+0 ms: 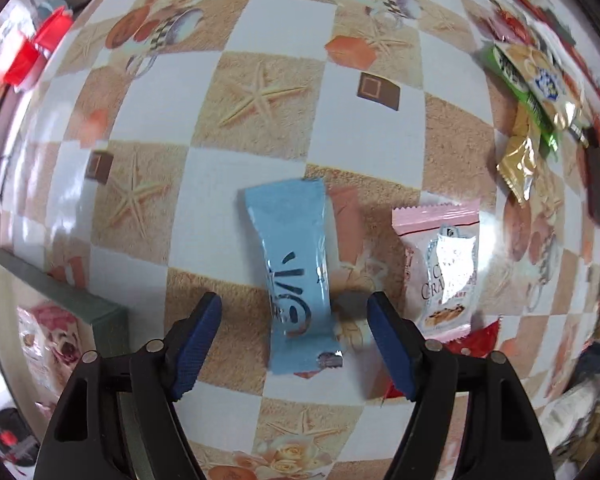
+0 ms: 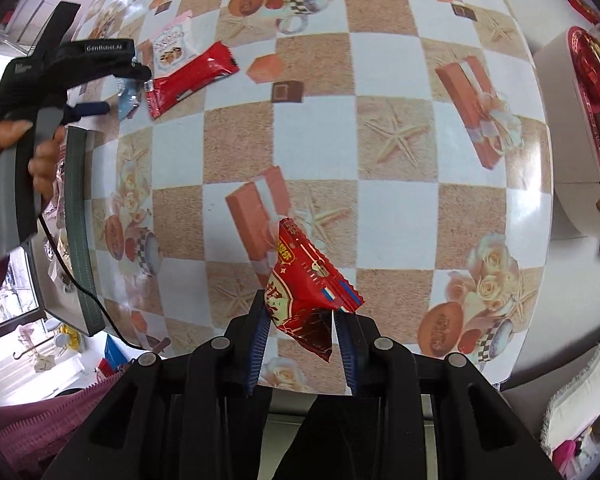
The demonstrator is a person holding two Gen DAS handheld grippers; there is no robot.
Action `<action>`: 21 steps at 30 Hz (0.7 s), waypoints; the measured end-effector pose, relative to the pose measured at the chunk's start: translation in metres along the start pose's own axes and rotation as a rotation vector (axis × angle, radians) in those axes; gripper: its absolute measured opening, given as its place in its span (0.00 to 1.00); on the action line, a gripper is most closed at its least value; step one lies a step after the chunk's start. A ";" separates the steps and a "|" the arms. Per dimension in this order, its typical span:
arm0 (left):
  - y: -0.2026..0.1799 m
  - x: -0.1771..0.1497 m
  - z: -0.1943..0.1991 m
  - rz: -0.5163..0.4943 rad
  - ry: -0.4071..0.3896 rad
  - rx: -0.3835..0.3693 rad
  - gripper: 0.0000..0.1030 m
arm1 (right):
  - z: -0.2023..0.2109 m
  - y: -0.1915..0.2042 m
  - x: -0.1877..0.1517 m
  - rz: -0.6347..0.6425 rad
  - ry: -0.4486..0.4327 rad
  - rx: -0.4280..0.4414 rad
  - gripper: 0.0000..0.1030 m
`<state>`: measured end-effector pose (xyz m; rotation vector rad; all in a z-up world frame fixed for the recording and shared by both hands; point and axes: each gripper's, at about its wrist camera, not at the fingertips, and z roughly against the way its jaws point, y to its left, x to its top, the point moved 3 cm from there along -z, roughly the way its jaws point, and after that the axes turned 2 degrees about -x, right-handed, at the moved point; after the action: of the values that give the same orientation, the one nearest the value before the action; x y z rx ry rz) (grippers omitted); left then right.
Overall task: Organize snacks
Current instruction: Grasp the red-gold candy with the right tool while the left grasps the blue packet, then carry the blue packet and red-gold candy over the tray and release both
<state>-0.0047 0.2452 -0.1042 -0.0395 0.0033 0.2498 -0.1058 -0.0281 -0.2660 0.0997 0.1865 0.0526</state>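
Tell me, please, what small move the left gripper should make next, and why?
Probably lower and close on the light blue packet. The left gripper is open with a finger on each side of it, and the packet lies flat on the table, not yet gripped.

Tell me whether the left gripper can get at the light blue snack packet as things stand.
Probably yes. The left gripper is open, its blue fingers either side of the light blue snack packet, which lies flat on the tablecloth. Nothing lies over it; the pink cracker packet sits apart, beside it.
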 end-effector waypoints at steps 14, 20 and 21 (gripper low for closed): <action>0.007 -0.146 0.007 -0.250 0.001 0.084 0.26 | 0.002 0.000 0.008 0.017 0.007 0.028 0.33; 0.016 -0.183 0.006 -0.280 0.003 0.084 0.26 | 0.012 0.006 0.020 0.030 -0.014 0.041 0.33; 0.018 -0.184 0.006 -0.279 0.010 0.085 0.26 | 0.012 0.008 0.022 0.034 -0.014 0.042 0.33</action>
<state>-0.1875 0.2170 -0.0971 0.0430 0.0180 -0.0291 -0.0824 -0.0200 -0.2570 0.1447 0.1715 0.0815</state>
